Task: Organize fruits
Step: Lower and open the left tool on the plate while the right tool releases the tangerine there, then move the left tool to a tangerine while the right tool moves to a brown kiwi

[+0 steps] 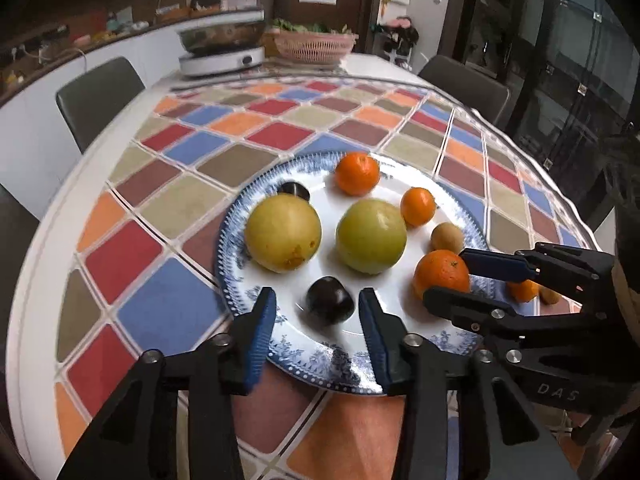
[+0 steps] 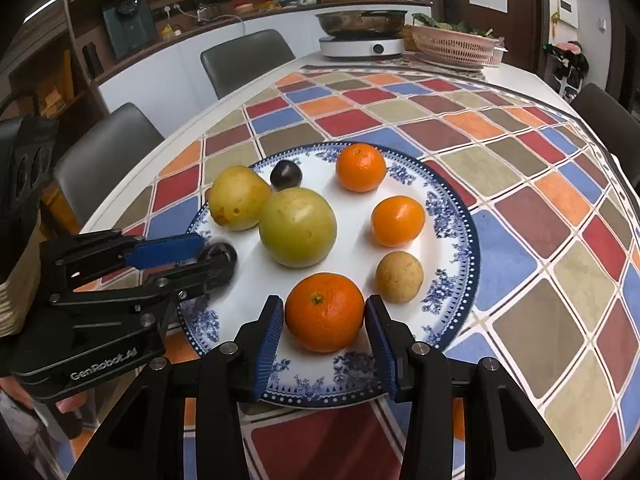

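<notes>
— Checked cloth (image 1: 168, 312) over table, blue-rimmed plate (image 1: 240, 216) on it. Fingers?

— Left gripper (image 1: 318, 312) spread, straddling dark plum (image 1: 330, 306) on near side of plate; clear gaps, no touch. Right gripper (image 2: 325, 314) spread round orange (image 2: 324, 312) at near rim, pads just beside the peel; touching or not, cannot tell.

— Pose?

— Both tilted down toward plate, side by side.

— Textures?

— Glossy plum, dimpled orange, ribbed blue pads (image 2: 268, 336), smooth glazed china.
</notes>
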The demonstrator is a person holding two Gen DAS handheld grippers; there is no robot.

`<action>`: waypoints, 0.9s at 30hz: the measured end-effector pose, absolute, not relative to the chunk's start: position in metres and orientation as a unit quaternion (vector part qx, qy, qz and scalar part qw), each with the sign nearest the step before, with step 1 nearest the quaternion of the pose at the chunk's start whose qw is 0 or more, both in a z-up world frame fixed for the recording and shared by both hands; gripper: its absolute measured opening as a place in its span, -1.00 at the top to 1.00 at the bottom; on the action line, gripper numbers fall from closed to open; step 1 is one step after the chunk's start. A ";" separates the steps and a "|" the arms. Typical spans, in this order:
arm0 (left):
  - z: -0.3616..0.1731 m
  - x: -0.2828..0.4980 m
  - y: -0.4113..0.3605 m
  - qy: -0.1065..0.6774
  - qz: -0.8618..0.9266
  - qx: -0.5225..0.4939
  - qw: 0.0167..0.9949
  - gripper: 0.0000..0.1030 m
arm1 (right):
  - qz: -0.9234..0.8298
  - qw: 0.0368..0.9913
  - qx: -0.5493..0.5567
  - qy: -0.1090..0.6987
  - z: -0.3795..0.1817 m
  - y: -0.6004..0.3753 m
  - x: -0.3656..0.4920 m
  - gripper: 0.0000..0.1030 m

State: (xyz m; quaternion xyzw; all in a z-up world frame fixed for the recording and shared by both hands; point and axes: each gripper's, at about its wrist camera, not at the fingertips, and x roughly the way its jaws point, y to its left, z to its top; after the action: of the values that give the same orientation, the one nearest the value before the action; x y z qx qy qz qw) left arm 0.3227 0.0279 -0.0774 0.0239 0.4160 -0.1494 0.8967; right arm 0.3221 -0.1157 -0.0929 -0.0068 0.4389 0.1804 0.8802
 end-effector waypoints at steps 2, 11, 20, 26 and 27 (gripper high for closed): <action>-0.069 0.317 0.030 0.407 -0.143 0.029 0.902 0.11 | 0.178 0.885 -0.005 0.430 -0.088 -0.117 0.318 0.04; -0.024 0.272 0.030 0.363 -0.123 0.030 0.923 -0.05 | 0.182 0.902 0.000 0.392 -0.053 -0.125 0.283 0.04; 0.010 0.229 0.010 0.331 -0.116 0.017 0.936 -0.17 | 0.181 0.917 -0.001 0.355 -0.017 -0.144 0.243 0.04; 0.016 0.211 -0.010 0.326 -0.129 0.010 0.937 -0.22 | 0.172 0.927 0.011 0.333 0.000 -0.168 0.218 -0.05; 0.017 0.209 -0.014 0.325 -0.131 0.012 0.937 -0.22 | 0.170 0.928 0.011 0.331 0.001 -0.171 0.215 -0.05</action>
State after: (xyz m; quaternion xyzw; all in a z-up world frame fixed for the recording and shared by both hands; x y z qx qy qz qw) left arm 0.2086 -0.0140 0.0166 0.0116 0.3250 -0.1311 0.9365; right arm 0.2155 -0.1707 0.0014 0.0107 0.3312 0.1699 0.9281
